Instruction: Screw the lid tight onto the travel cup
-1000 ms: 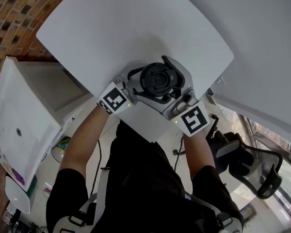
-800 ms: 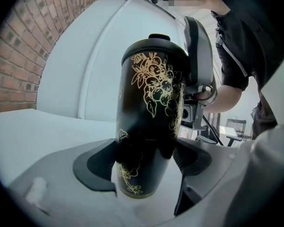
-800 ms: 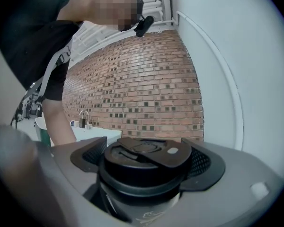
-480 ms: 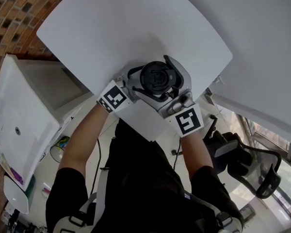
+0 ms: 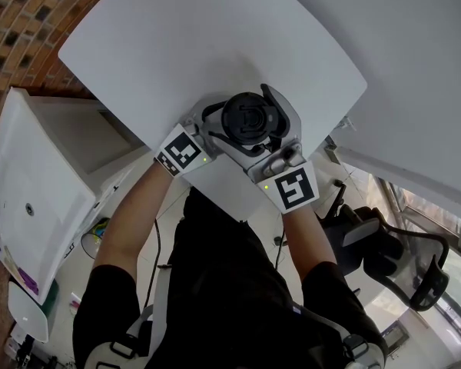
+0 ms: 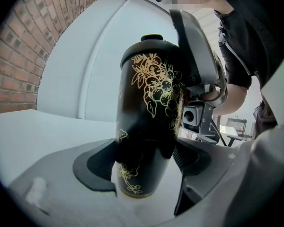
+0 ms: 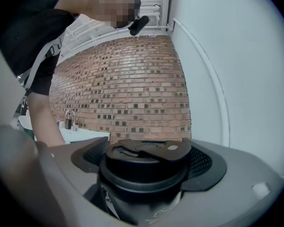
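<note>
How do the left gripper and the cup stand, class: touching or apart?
Touching. In the left gripper view, both pads of the left gripper press on the lower body of the cup.

Between the grey jaws and black pads of the left gripper [image 6: 142, 167] stands the travel cup [image 6: 149, 103], glossy black with gold flowers and leaves. The lid [image 7: 146, 162] inside the right gripper [image 7: 149, 167], also grey with black pads, is plain black. Each claw's marker cube [image 5: 180, 154] bears black-and-white squares. Under both claws the table [image 5: 177, 44] is white. Beyond the right claw, the wall [image 7: 128, 89] is red-brown brick flecked with darker bricks.
</note>
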### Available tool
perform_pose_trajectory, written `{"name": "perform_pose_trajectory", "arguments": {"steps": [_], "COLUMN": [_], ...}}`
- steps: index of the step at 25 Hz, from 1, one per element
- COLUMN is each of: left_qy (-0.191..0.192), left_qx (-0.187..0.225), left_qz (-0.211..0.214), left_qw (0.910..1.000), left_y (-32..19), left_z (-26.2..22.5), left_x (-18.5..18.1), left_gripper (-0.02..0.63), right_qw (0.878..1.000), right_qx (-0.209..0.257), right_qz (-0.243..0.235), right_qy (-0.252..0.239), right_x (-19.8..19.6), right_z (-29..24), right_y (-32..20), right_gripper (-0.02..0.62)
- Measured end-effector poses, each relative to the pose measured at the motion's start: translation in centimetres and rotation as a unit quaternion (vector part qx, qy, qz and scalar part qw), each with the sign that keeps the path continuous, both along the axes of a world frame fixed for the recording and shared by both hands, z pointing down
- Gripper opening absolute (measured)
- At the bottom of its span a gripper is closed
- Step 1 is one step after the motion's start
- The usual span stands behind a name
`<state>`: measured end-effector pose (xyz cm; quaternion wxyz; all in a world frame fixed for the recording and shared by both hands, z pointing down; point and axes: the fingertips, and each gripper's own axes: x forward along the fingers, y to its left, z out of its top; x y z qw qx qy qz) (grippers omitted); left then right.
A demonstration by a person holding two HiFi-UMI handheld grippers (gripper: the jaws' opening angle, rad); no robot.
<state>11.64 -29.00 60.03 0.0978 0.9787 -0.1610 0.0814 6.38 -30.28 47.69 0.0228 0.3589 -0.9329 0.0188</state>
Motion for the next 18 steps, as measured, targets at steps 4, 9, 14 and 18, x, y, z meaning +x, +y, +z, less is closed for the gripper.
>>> {"name": "perform_pose_trajectory", "arguments": {"steps": [4,9,14,18], "left_qy": [0.0,0.0,-0.001,-0.001], "left_qx": [-0.001,-0.003,-0.004,-0.005], "left_qz": [-0.003,-0.005,-0.007,-0.009], "left_qw": [1.0,1.0,1.0,0.9999], "left_y": [-0.1,-0.1,-0.1,-0.1], "left_z": [0.0,0.1,0.1,0.1], "left_x": [0.0,0.0,-0.1,0.0], "left_gripper": [0.382,0.382,0.382,0.382], "right_qw": [1.0,0.997,0.993,0.998], "right_qx": [0.006,0.008,-0.011,-0.028], "right_qz": [0.016,0.078,0.121,0.053], "right_qy": [-0.002,0.001,0.005,-0.008], "right_x": [0.0,0.3,0.6,0.3], "right_z": [-0.2,-0.2,0.4,0.5], "right_y": [-0.2,-0.7,-0.7,0.3], "right_gripper": [0.474,0.472,0.472,0.517]}}
